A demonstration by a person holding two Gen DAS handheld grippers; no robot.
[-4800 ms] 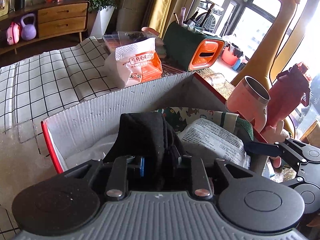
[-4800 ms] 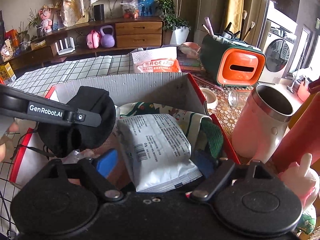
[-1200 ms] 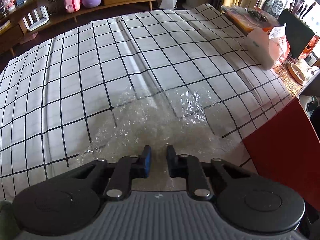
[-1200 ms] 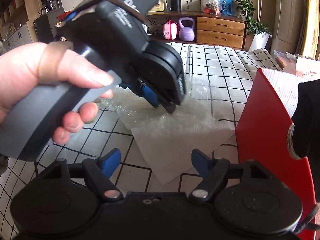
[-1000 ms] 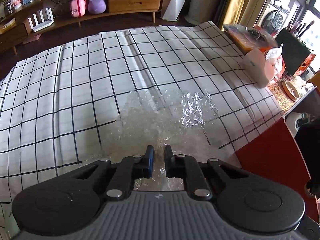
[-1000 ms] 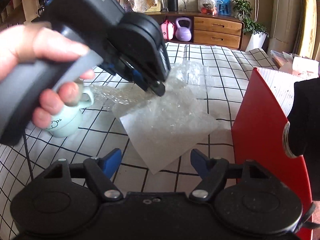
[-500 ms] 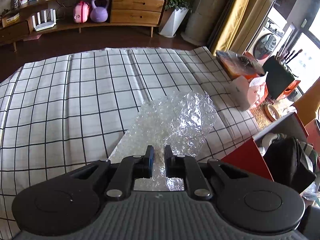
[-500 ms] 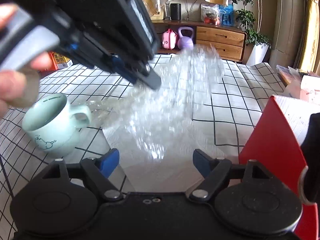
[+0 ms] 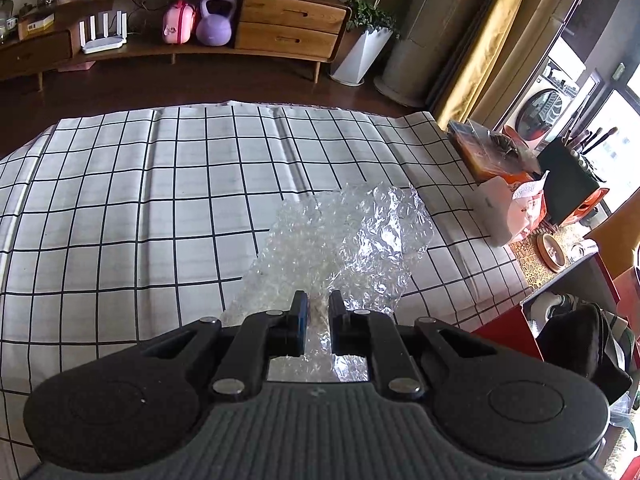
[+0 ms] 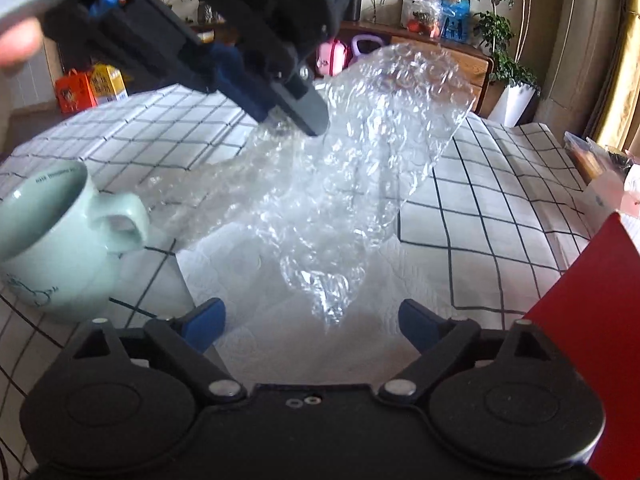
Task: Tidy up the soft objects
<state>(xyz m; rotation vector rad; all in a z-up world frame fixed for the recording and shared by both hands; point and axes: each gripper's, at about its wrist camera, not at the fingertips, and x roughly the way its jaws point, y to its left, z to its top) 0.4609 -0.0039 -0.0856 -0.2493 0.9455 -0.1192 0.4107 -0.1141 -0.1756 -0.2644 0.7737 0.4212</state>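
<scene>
Right wrist view: over the checked cloth (image 10: 500,184) my left gripper (image 10: 296,120) is clamped on the bubble wrap (image 10: 360,160), which hangs lifted above white paper (image 10: 256,280). My right gripper (image 10: 312,320) is opening, nothing between its jaws; I'd catch the dangling corner squarely. Red box (image 10: 592,280) right, mug (image 10: 60,240) close left, easily knocked.

On the checked cloth (image 10: 500,200), the bubble wrap (image 10: 360,168) hangs from my left gripper (image 10: 296,120), its lower end trailing onto a paper sheet (image 10: 248,280) on that cloth. A mug (image 10: 52,248) stands on the cloth left of the sheet, a box (image 10: 592,280) at the cloth's right edge. My right gripper (image 10: 312,316), jaws opening with nothing between them, hovers over the cloth's near side.
</scene>
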